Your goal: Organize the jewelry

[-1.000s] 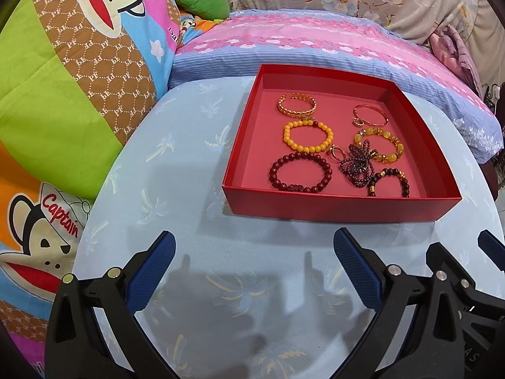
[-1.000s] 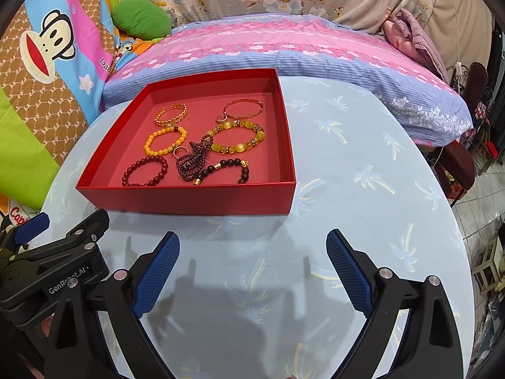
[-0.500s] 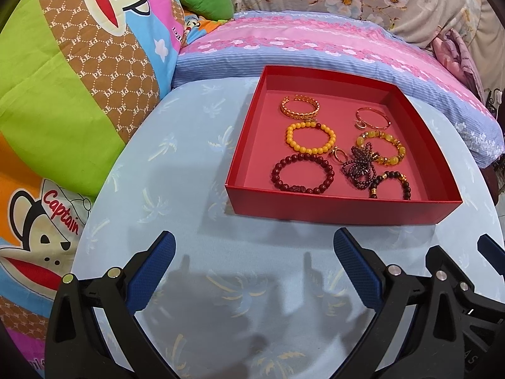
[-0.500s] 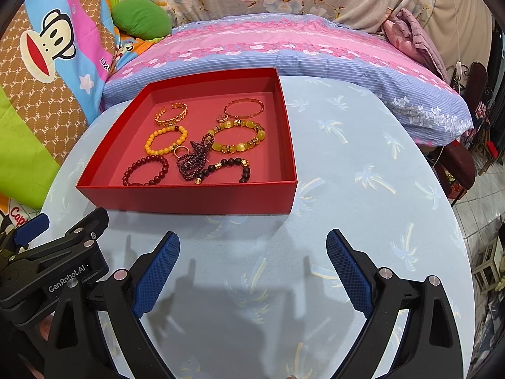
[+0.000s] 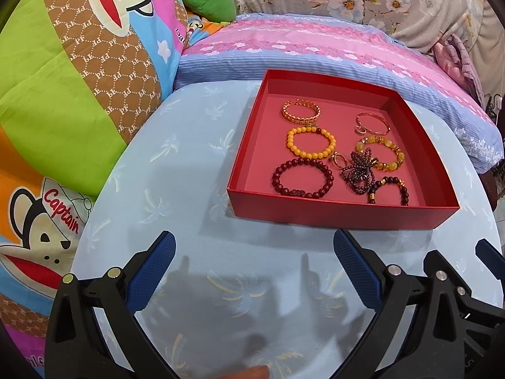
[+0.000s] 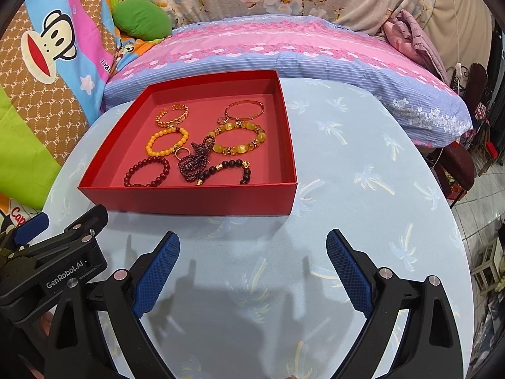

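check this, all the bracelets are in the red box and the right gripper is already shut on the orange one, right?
Not quite. The bracelets are all in the red box, but the right gripper is open and empty, well short of the orange bracelet. The right wrist view shows it.

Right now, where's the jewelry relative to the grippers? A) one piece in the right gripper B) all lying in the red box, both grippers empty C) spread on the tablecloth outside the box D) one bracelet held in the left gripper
B: the bracelets, such as the orange bead bracelet, all lie inside the red box, while the left gripper and right gripper are both open, short of it, with nothing between their fingers.
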A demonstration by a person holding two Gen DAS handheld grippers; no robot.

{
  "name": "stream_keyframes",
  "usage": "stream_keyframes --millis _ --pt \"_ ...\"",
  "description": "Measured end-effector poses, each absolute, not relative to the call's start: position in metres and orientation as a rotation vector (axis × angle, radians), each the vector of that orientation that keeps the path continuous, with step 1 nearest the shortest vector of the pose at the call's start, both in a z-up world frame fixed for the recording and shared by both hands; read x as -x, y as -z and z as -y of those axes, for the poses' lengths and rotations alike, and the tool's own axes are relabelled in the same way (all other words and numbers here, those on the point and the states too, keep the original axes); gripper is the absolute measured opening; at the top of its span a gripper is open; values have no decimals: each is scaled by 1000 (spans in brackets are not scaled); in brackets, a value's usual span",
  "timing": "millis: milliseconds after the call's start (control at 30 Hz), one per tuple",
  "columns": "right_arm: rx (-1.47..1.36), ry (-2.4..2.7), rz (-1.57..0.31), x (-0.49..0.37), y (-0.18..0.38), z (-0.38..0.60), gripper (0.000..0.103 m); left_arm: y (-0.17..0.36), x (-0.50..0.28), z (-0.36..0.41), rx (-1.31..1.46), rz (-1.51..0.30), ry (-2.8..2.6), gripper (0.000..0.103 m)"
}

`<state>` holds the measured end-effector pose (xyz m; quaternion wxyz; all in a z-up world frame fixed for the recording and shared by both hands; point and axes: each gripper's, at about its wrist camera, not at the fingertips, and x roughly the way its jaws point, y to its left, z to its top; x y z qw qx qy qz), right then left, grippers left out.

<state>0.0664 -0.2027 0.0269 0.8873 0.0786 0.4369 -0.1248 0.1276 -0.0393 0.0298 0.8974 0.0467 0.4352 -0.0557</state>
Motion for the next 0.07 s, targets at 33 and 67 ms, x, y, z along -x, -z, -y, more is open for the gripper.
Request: stream_keyframes --millis 33,67 --pt "-164 259 -908 -66 -27 203 90 -30 -127 39 -97 -901 116 96" --pt "-164 259 -907 -66 -28 204 90 -31 -126 39 -98 -899 116 96"
